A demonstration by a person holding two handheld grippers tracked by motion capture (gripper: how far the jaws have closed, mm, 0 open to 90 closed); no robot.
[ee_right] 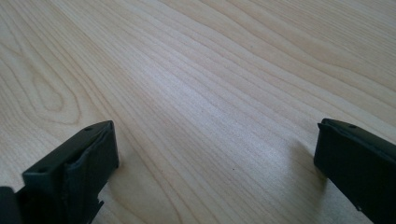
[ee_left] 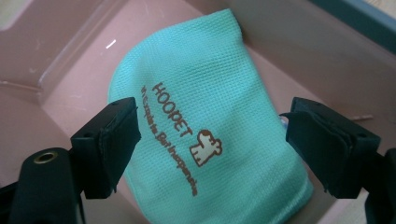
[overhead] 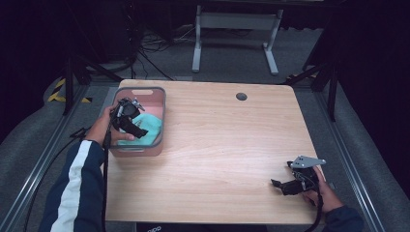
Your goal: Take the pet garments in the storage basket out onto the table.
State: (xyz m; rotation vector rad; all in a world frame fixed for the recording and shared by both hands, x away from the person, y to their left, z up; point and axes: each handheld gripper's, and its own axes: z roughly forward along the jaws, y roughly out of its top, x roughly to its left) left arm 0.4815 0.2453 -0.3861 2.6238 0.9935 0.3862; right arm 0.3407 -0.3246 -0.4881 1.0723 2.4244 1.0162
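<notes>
I am looking down on the wooden table, which is carrying a pink bin near its far left corner. A mint-green cloth with brown lettering is lying folded on the bin's floor, against one wall. I am hovering the left gripper inside the bin, just above the cloth; its jaws are standing released, one on each side of the fabric and not pressing on it. I am resting the right gripper near the table's near right corner, well apart from the bin, with its jaws spread wide over bare wood, grasping nothing.
</notes>
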